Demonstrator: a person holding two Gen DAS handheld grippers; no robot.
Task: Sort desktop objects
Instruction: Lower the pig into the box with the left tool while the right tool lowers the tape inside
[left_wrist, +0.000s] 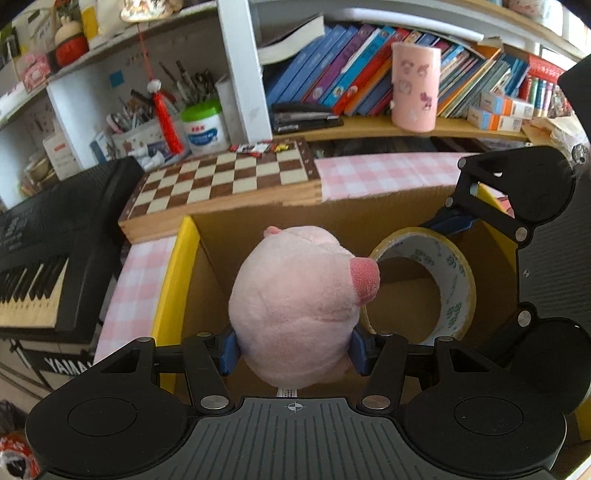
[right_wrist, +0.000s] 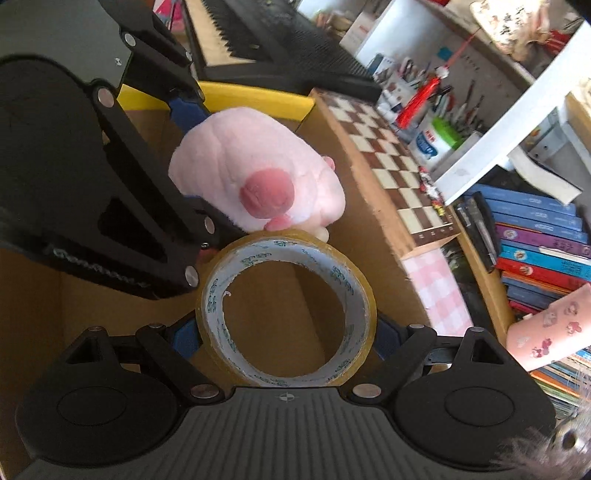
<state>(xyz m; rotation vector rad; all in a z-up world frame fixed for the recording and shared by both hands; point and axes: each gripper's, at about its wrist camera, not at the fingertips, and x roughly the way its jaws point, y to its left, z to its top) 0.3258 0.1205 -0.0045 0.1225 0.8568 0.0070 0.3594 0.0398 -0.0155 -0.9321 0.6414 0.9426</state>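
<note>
I observe the cardboard box (left_wrist: 369, 210) with yellow flaps open beneath both tools, beside the chessboard (left_wrist: 225, 177). My left gripper (left_wrist: 293, 350) is clamped on the pink plush pig (left_wrist: 291, 306), held over the box. My right gripper (right_wrist: 286, 343) grips the roll of clear tape (right_wrist: 288, 310) across its width, touching the pig's snout.

Looking steeply down from each wrist, close over the open brown cardboard box (left_wrist: 369, 218) (right_wrist: 373, 206), both sharing the pink plush pig (left_wrist: 291, 295) (right_wrist: 255, 170), clear tape roll (left_wrist: 424, 288) (right_wrist: 288, 310), and wooden chessboard (left_wrist: 225, 177) (right_wrist: 391, 162).
</note>
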